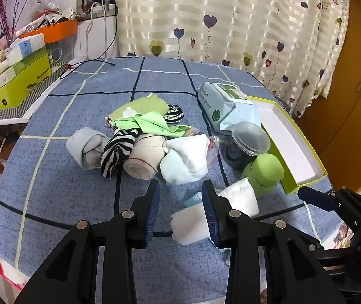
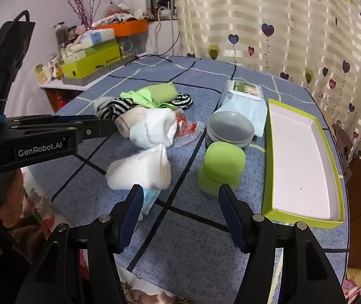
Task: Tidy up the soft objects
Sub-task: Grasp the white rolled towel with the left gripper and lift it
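A pile of soft things lies mid-table: a grey sock (image 1: 86, 149), a striped sock (image 1: 117, 152), a beige bandage roll (image 1: 145, 157), a white sock (image 1: 185, 159), green cloths (image 1: 150, 116). A white towel (image 1: 238, 197) (image 2: 140, 169) lies nearest, over a blue mask (image 2: 150, 200). A green-rimmed white box (image 2: 302, 162) (image 1: 289, 147) sits open at the right. My left gripper (image 1: 180, 190) is open and empty, just short of the white sock. My right gripper (image 2: 178, 192) is open and empty, between the towel and a green soft block (image 2: 221, 169).
A lidded dark jar (image 2: 228, 129), a wipes pack (image 2: 244, 101) and a red-printed plastic bag (image 2: 188, 129) lie by the pile. A cluttered shelf with green boxes (image 1: 15, 81) stands at the left. A heart-print curtain (image 1: 231, 17) hangs behind the blue checked tablecloth (image 1: 74, 197).
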A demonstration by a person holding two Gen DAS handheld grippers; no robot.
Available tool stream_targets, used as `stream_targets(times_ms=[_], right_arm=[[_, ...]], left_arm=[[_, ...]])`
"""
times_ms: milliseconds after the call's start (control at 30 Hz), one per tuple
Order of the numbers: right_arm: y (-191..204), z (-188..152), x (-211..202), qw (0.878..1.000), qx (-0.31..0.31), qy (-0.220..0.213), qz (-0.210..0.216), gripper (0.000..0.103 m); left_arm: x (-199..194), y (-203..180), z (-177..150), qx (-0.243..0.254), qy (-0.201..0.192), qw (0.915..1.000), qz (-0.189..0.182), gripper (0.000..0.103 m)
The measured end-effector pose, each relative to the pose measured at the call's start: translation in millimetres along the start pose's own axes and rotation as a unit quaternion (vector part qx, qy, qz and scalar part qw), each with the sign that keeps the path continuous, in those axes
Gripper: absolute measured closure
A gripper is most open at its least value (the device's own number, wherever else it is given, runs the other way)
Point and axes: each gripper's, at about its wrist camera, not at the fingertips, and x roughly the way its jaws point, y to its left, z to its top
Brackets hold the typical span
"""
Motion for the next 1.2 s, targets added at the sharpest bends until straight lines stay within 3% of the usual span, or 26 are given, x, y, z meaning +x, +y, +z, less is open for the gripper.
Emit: stream_targets(times_ms=[467,967,1200], right_arm=[[1,2,-1,1.0,0.002,-0.002,0.004,0.041],[-1,2,-3,1.0,0.003,-0.005,0.006,0.041],[-1,1,-3,1.0,0.004,-0.006,0.007,0.041]], left_arm=[[0,-3,-3,0.005,-0.001,1.0,0.006,0.068],[-7,0,-4,-0.004,-0.001,0.9993,-0.038,0.068],[-9,-5,-4,0.008,-0.009,0.9992,-0.037,0.068]])
